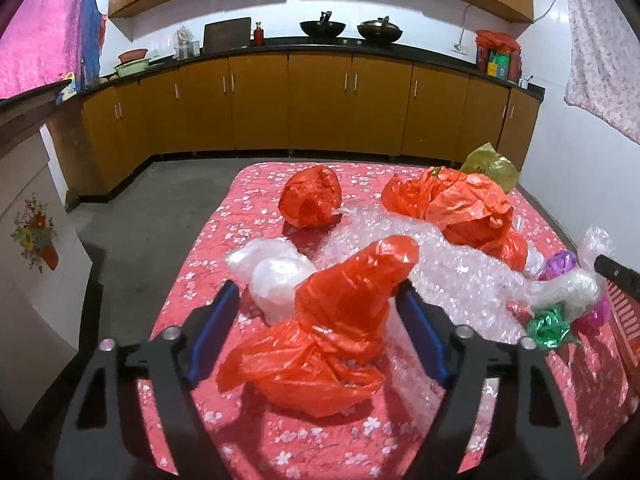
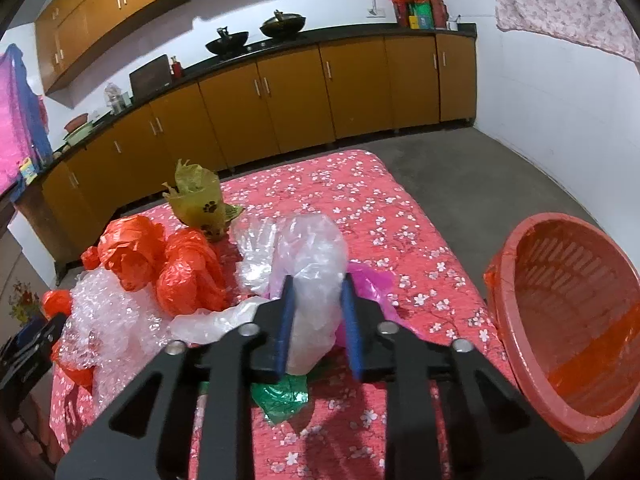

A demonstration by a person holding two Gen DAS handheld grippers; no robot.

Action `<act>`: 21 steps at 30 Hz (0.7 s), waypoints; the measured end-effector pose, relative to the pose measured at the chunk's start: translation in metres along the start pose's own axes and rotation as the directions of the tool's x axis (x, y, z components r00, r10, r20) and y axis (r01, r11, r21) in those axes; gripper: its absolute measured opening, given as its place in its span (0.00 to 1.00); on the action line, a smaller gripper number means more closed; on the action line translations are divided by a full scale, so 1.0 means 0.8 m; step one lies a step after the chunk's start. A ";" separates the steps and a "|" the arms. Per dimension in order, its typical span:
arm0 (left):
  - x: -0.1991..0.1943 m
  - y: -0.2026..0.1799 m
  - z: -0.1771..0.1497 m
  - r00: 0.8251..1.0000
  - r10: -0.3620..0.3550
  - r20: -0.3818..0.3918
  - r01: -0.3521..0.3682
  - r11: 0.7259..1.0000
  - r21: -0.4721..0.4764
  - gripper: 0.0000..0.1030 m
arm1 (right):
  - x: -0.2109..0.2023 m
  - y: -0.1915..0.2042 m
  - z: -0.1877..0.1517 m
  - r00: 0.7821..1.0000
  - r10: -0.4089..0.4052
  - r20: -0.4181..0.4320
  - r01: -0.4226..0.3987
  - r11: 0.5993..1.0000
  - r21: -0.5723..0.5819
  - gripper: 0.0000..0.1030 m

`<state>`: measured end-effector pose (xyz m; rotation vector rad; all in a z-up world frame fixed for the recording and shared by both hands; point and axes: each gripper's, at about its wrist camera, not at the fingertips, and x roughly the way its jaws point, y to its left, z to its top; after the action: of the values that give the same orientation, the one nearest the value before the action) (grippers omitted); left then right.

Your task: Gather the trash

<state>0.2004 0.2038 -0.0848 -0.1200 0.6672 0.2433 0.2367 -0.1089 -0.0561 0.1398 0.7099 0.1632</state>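
Our right gripper [image 2: 316,316] pinches a clear crinkly plastic bag [image 2: 308,280]. Our left gripper [image 1: 316,320] has its fingers around a twisted orange plastic bag [image 1: 324,340], not squeezing yet. It lies on the pink flowery table [image 1: 256,208], its pointy end up and away. The round red basket [image 2: 560,320] looks almost empty. Farther back, more bags and bubble wrap [image 1: 440,264] wait.
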 end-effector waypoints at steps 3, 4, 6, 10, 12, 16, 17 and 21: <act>0.006 0.001 0.006 1.000 -0.024 -0.015 0.024 1.000 -0.013 0.51 | -0.004 0.001 -0.001 1.000 0.005 0.004 -0.005 1.000 -0.012 0.14; 0.006 0.001 0.007 0.999 -0.033 -0.018 0.033 0.999 -0.017 0.41 | -0.004 0.000 -0.001 1.000 0.006 0.004 -0.006 1.000 -0.013 0.14; 0.007 0.001 0.009 0.999 -0.046 -0.020 0.046 0.999 -0.020 0.29 | -0.007 -0.001 -0.002 1.000 0.010 0.005 -0.010 1.000 -0.011 0.13; 0.000 0.003 0.010 0.998 -0.055 -0.010 0.055 0.998 -0.017 0.07 | -0.012 -0.001 -0.002 1.000 0.012 0.007 -0.012 1.000 -0.016 0.12; -0.006 0.003 0.011 0.998 -0.059 -0.002 0.059 0.998 -0.014 0.05 | -0.016 -0.001 -0.003 1.000 0.016 0.011 -0.015 1.000 -0.017 0.12; -0.020 0.003 0.011 0.998 -0.067 0.015 0.067 0.998 -0.005 0.02 | -0.027 0.000 -0.004 1.000 0.022 0.019 -0.022 1.000 -0.022 0.12; -0.022 0.000 0.011 0.998 -0.068 0.018 0.068 0.998 -0.001 0.02 | -0.029 0.000 -0.005 1.000 0.022 0.022 -0.021 0.999 -0.025 0.12; -0.026 -0.001 0.013 0.997 -0.078 0.021 0.078 0.997 -0.014 0.29 | -0.036 -0.002 -0.006 1.000 0.020 0.023 -0.019 0.999 -0.030 0.12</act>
<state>0.1906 0.2012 -0.0637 -0.1571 0.6389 0.1739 0.2121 -0.1157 -0.0418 0.1205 0.6824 0.1902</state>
